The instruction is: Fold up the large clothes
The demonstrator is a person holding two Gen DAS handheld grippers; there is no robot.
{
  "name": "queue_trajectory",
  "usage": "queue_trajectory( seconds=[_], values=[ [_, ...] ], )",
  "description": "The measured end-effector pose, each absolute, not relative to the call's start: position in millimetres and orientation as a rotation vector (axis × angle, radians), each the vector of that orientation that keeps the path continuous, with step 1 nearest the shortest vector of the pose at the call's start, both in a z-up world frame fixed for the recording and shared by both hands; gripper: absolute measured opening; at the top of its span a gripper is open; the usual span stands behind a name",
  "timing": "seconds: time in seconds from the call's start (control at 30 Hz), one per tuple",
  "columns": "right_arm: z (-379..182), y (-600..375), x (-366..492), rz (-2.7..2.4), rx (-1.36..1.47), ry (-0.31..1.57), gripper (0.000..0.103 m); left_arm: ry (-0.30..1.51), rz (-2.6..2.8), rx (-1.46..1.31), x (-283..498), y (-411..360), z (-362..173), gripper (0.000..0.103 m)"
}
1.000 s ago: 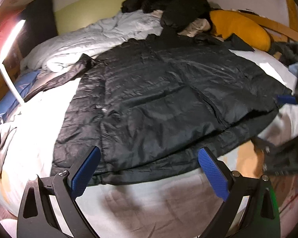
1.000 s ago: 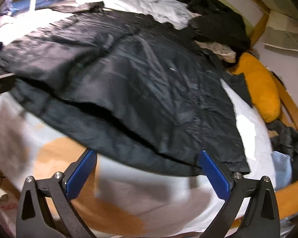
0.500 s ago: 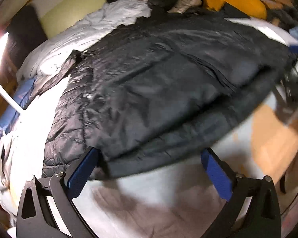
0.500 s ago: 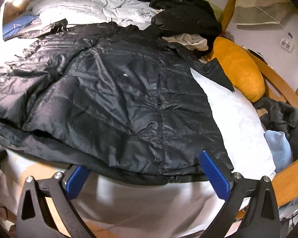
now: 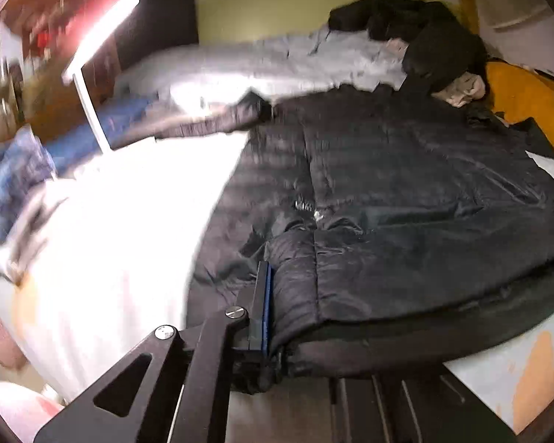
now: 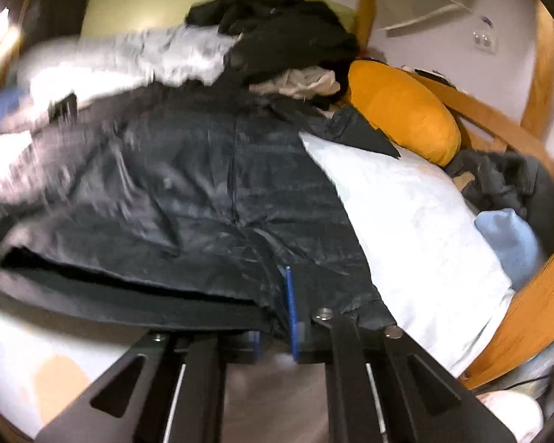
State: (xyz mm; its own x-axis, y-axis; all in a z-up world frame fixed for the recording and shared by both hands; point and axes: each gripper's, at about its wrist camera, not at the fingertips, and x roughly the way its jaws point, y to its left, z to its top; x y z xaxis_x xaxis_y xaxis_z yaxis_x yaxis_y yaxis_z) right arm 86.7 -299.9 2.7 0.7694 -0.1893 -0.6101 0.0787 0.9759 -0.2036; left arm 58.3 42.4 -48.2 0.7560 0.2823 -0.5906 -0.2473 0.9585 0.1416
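Both grippers' jaws just closed (pinching tight) on the black jacket (image 5: 406, 192) hem, left gripper (image 5: 273, 295), right gripper (image 6: 277, 313).

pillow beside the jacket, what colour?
Mustard-orange pillow; the jacket is black. Clearest in the right wrist view.

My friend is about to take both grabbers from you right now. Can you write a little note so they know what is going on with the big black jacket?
Left tool: jaws have just closed, pinching the near hem of the black puffer jacket at its left corner.
Right tool: jaws have just closed too, pinching the same hem at the right corner.
The jacket lies spread flat on the white bed sheet, collar toward the clothes pile and orange pillow at the far end.
Done: both hem corners gripped.
Left: no fold yet. Probably lift the hem and carry it toward the collar, then tidy the sleeves.
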Motion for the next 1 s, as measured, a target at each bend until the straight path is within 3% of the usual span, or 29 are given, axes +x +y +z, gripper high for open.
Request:
queue_trajectory(
  seconds=[0.13,0.33,0.57,0.8,0.93,1.0],
  values=[
    [28.5,-288.1,57.3,-0.187,-0.267,0.515,0.006,0.552,0.285,0.157,28.3,28.0,-17.2,0.006],
    [70.7,-285.3,36.8,-0.108,-0.288,0.450,0.006,0.554,0.266,0.181,12.7,39.5,16.5,0.006],
    [92.0,-273.1,103.0,0.046,-0.307,0.607,0.007,0.764,0.177,0.187,90.2,52.3,17.2,0.010],
    [46.6,-271.4,197.7,0.016,-0.275,0.752,0.007,0.842,0.184,0.182,160.8,67.9,-18.5,0.016],
    [15.4,-278.7,224.0,0.042,-0.211,0.818,0.012,0.838,0.157,0.107,181.5,80.3,-39.6,0.040],
    [12.0,-280.4,232.5,0.084,-0.197,0.803,0.023,0.804,0.152,0.043,185.2,88.0,-36.9,0.067]
  ],
)
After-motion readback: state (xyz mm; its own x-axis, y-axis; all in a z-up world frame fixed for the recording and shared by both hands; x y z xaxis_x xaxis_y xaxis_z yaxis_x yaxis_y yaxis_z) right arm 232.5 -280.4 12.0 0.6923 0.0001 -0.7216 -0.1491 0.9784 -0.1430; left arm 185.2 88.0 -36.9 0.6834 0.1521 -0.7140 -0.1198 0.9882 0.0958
